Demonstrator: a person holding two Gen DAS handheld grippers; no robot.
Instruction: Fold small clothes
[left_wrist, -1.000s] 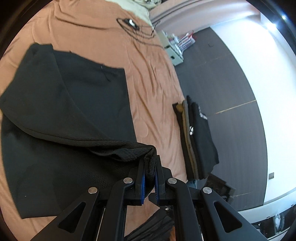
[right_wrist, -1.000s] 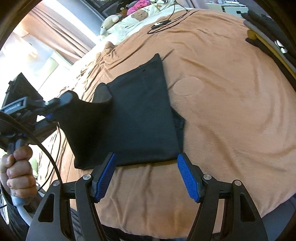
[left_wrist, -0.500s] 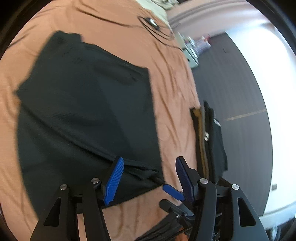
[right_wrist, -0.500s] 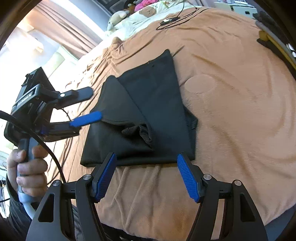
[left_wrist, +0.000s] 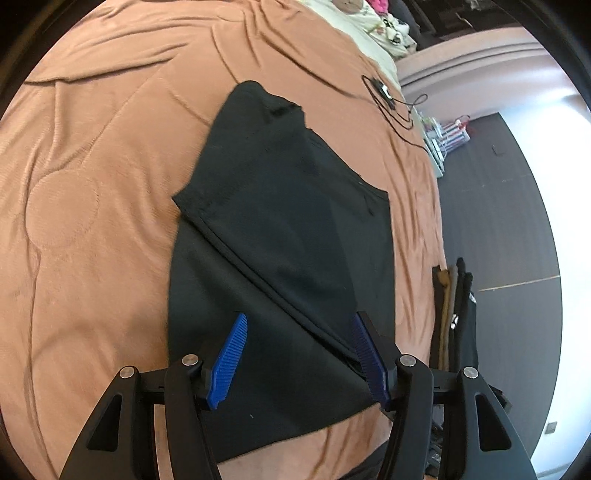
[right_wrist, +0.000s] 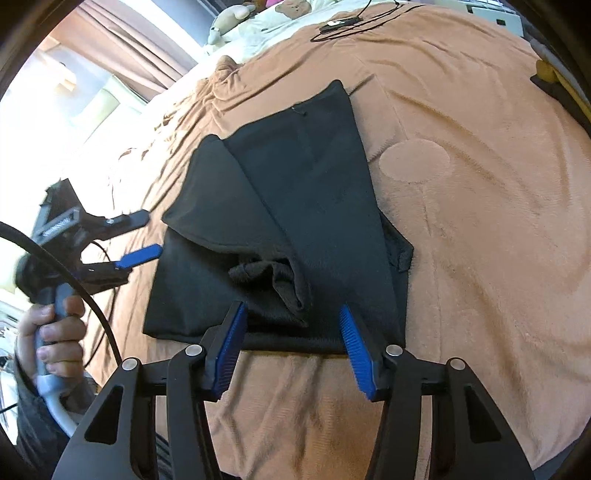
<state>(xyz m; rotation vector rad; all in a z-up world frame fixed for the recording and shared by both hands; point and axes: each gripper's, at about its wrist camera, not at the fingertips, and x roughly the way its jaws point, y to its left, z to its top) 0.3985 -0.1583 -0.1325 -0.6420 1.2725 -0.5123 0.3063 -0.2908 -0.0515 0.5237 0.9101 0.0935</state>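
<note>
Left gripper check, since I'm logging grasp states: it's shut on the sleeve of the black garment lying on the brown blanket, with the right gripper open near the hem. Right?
Not quite. The left gripper is open and holds nothing; the left wrist view shows its blue pads spread apart over the black garment. The rest stands: the garment lies on the brown blanket, and the right gripper is open near the hem.

From my left wrist camera, the near edge of the black garment (left_wrist: 280, 236) runs under the left gripper (left_wrist: 301, 354), so I can't see its hem there. The stack of folded clothes (left_wrist: 458, 317) sits at the bed's side, too compressed to tell pieces apart. From my right wrist camera, that stack is cut off by the frame edge. My left hand (right_wrist: 51, 339) is motion-blurred, and the items by the pillows (right_wrist: 280, 11) are too small to identify.
</note>
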